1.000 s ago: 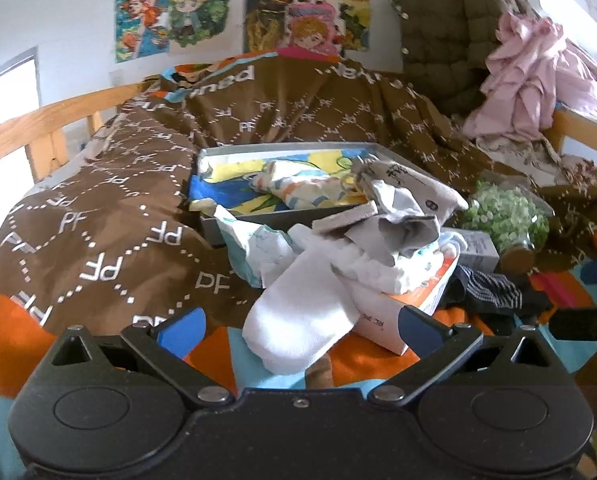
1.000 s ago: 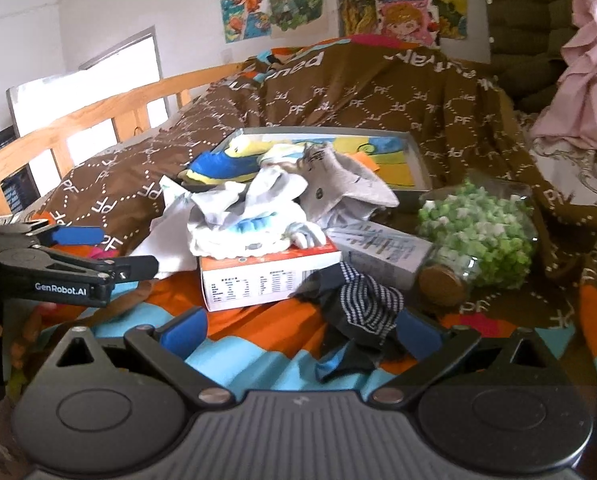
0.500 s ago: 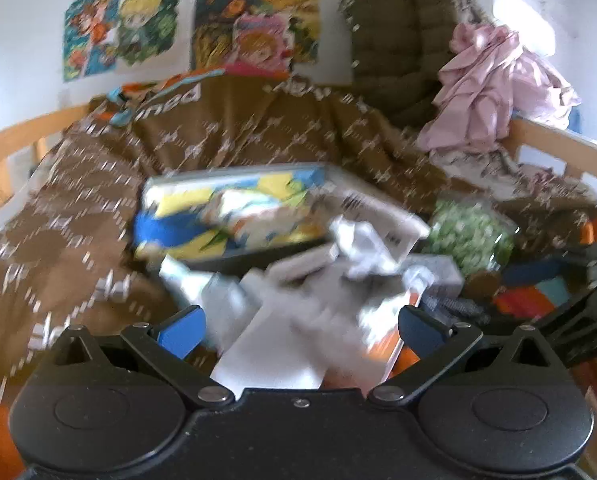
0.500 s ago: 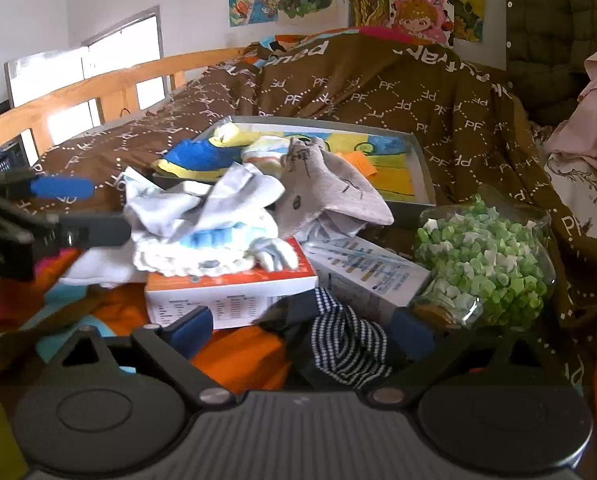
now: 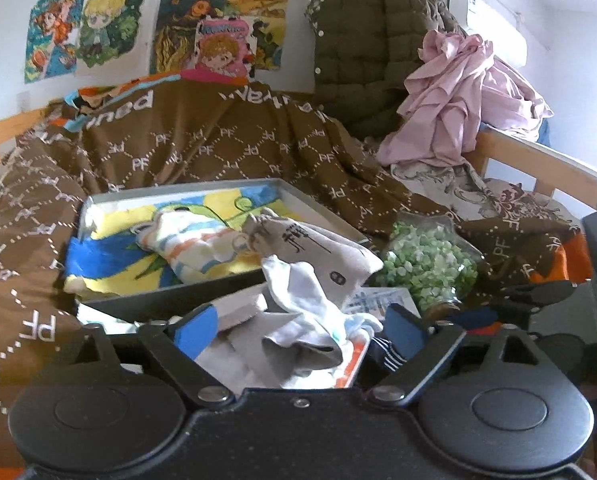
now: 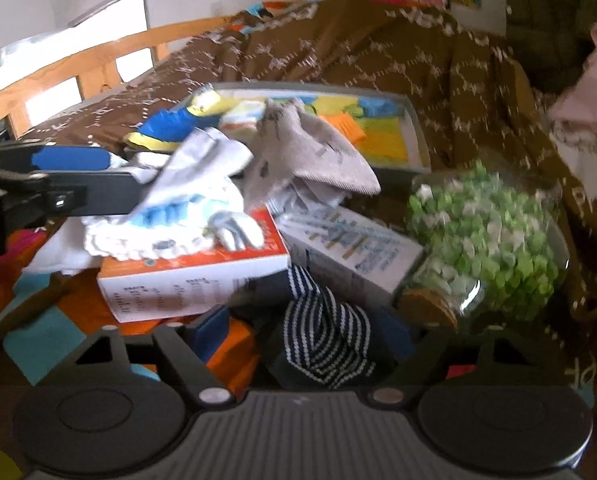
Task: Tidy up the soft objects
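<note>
Bed: tray w/ socks

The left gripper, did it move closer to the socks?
Yes. The left gripper moved forward toward the grey tray; the sock pile now sits between its open fingers.

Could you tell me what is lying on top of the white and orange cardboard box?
A heap of white socks with blue trim covers the white and orange cardboard box; a grey printed sock drapes behind them. Much of the box's top is hidden.
</note>
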Tool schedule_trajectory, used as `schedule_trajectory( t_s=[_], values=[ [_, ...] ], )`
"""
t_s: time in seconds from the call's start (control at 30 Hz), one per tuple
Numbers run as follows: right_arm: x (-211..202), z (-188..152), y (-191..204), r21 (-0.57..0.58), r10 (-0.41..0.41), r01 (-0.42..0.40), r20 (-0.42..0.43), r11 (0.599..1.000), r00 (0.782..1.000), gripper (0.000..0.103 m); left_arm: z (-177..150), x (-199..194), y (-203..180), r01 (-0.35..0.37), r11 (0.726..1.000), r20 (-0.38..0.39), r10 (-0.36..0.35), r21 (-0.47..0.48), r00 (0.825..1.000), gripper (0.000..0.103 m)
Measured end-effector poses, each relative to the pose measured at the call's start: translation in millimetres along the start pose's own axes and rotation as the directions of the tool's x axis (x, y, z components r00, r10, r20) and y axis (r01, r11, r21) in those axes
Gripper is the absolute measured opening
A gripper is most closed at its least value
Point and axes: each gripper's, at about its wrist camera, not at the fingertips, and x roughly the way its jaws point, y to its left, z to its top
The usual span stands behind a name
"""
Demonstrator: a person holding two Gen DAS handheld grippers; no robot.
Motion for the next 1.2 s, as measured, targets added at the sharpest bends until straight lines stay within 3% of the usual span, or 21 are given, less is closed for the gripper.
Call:
schedule_trajectory(
  t_s=[0.17, 0.37, 0.57, 0.73, 0.83, 0.97, 1.1, 1.2],
  values=[
    [2.8, -1.2, -6.4, 0.035, -0.008, 0.009, -0.017, 0.999, 1.000, 0.081, -2.4, 0.5, 1.0, -0.033, 0.999, -0.006, 0.033, -0.007, 0.999, 0.074],
    [6.8, -2.5, -6.3, 0.035, -0.011, 0.013, -0.039, 0.999, 0.999, 0.077, -4.1, 2.6, 3.6, -0.060, 0.998, -0.030, 0.059, -0.022, 0.998, 0.049],
    [13.3, -4.7, -8.6, 0.053, -0.018, 0.022, -0.065, 0.998, 0.998, 0.069, -3.9, 0.9, 12.1, -0.038, 0.992, -0.036, 0.034, -0.120, 0.999, 0.037],
    [17.5, -6.4, -12.2, 0.070, -0.034, 0.039, -0.081, 0.997, 0.996, 0.062, -6.9, 0.6, 12.5, -0.030, 0.990, -0.032, 0.026, -0.139, 0.999, 0.014],
    [19.2, -7.7, -12.2, 0.067, -0.040, 0.046, -0.088, 0.997, 0.995, 0.059, -3.7, -2.7, 11.8, -0.019, 0.988, -0.009, 0.018, -0.152, 1.000, 0.005],
    [19.7, -8.9, -11.4, 0.060, -0.049, 0.055, -0.091, 0.997, 0.995, 0.050, 0.5, -7.1, 14.7, -0.002, 0.981, 0.016, 0.005, -0.195, 1.000, 0.003],
    [20.0, -8.5, -9.7, 0.068, -0.022, 0.030, -0.109, 0.997, 0.994, 0.027, 2.1, -9.1, 14.9, 0.031, 0.972, 0.029, -0.025, -0.234, 0.999, 0.002],
    [19.5, -9.0, -9.3, 0.077, -0.008, 0.017, -0.117, 0.997, 0.993, 0.018, 2.1, -10.1, 6.0, 0.058, 0.972, 0.028, -0.053, -0.227, 0.998, 0.002]
  ],
)
